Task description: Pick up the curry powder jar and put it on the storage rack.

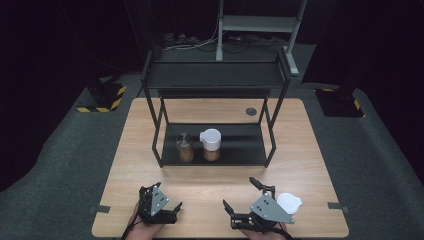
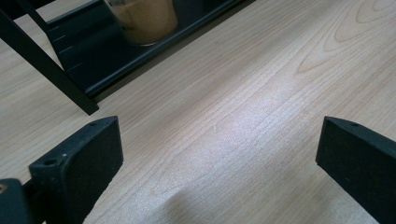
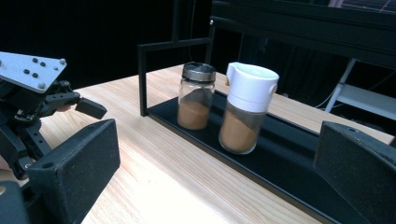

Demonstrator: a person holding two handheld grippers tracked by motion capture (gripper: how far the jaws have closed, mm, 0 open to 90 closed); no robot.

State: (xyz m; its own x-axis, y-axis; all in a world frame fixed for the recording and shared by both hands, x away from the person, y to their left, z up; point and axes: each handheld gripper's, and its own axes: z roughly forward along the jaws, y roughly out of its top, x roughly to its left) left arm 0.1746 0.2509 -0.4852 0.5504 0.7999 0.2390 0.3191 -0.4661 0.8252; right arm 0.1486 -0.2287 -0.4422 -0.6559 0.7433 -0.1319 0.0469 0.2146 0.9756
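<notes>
**Both grippers waiting at the near edge, jars untouched**

Both sets of fingers are standing wide apart, gripping nothing. The left gripper and right gripper are hovering near the table's near edge; a white lid is lying just beside the right one. The metal-capped jar and white-capped jar are sitting on the rack's bottom shelf mid-table. Bare wood is lying between; the rack's posts are narrowing the approach.

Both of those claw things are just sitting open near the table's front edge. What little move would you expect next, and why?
Probably the right gripper eases forward toward the white-capped jar on the rack's lower shelf. Its jaws stand wide apart with nothing between them, its camera looks toward that jar, and bare table lies between. A loose white lid rests beside it, which may belong to the other jar.
</notes>
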